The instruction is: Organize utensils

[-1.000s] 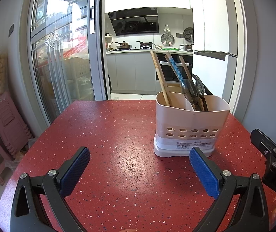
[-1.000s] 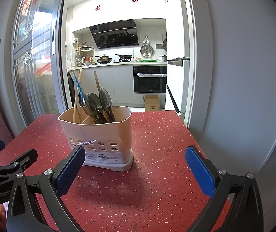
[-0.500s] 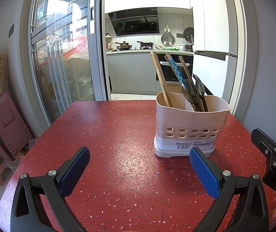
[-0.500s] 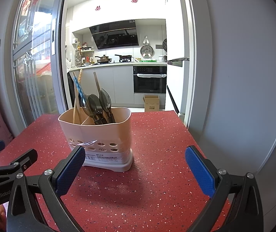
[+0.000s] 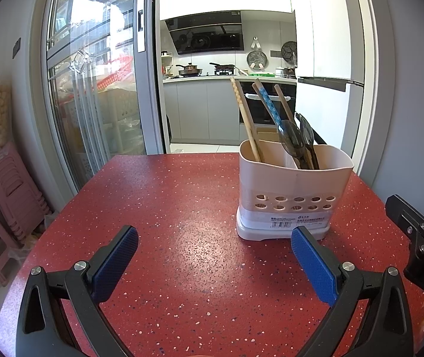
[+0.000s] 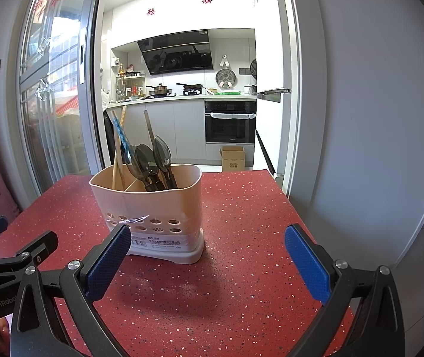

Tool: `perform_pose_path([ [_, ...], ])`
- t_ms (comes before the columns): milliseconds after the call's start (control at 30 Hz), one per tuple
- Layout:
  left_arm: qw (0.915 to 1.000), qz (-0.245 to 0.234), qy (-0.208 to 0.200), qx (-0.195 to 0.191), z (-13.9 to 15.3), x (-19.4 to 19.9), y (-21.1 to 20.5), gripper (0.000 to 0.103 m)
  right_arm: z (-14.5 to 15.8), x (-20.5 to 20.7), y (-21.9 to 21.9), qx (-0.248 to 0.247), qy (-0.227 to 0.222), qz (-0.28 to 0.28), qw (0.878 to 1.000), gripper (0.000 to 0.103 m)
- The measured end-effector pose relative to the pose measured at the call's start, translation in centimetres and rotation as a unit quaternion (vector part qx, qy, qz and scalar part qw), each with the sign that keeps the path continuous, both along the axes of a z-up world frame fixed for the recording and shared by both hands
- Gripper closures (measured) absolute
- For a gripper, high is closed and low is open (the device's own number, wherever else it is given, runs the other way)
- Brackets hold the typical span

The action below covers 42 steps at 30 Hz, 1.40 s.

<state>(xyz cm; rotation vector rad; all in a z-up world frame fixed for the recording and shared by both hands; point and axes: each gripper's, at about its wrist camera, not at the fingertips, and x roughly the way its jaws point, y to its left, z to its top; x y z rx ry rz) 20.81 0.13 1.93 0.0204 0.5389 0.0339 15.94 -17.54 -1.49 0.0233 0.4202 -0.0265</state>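
Observation:
A beige utensil caddy stands upright on the red speckled table. Its left compartment holds chopsticks, one with a blue patterned shaft. Its right compartment holds dark translucent spoons, bowls up. My left gripper is open and empty, low over the table, with the caddy ahead and to the right. My right gripper is open and empty too, with the caddy just beyond its left finger. Each gripper shows at the edge of the other's view.
The table ends near a white wall on the right and a glass sliding door on the left. Pink stools stand stacked on the floor at the left. A kitchen with an oven lies beyond the table's far edge.

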Motion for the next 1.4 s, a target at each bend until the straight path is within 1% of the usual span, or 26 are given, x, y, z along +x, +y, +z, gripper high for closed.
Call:
perform_pose_path([
  [1133,1.0,0.002,0.001,0.002,-0.03,0.02,0.25,0.0,0.19,-0.1,0.08,-0.001,0.0,0.001,1.0,0.0],
  [1400,0.9999,-0.006,-0.003,-0.01,0.05,-0.11,0.24,0.0,0.23,-0.12,0.11,-0.001,0.001,0.0,1.0,0.0],
])
